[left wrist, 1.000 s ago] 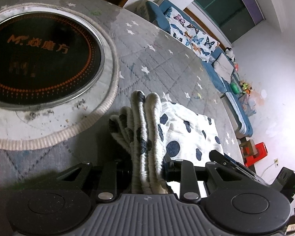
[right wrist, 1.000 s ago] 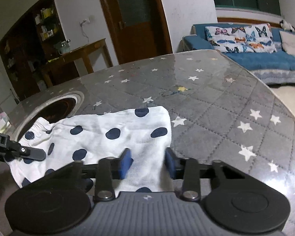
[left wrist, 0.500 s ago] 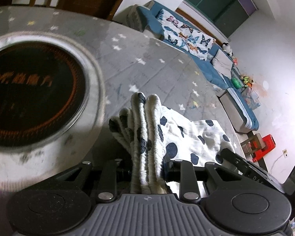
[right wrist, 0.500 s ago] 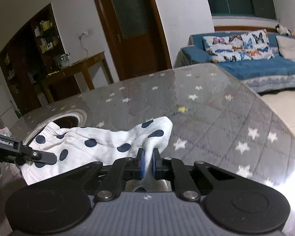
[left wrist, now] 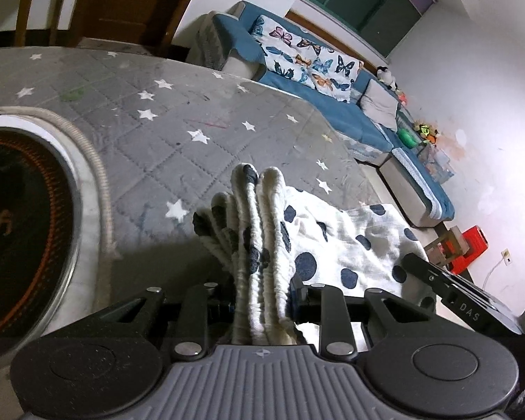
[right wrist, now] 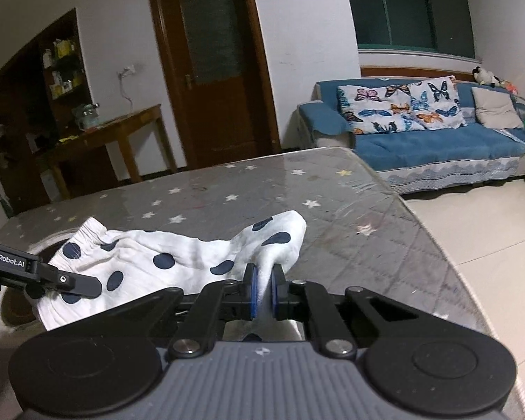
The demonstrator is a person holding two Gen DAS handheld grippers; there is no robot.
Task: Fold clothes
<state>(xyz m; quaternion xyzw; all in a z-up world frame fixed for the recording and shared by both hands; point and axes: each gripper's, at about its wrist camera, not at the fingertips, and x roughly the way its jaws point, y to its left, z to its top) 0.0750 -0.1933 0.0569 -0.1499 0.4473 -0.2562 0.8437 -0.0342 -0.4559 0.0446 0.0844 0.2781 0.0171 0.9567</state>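
Now both tools, left tool (left wrist: 262,301) and right tool (right wrist: 264,292), pinch the dotted garment (right wrist: 178,255).

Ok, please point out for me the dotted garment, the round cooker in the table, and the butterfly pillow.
dotted garment (right wrist: 178,255), right wrist view, on the white middle of the cloth.
round cooker (left wrist: 21,231), left wrist view, on its dark glass top.
butterfly pillow (right wrist: 399,108), right wrist view, on its printed front.
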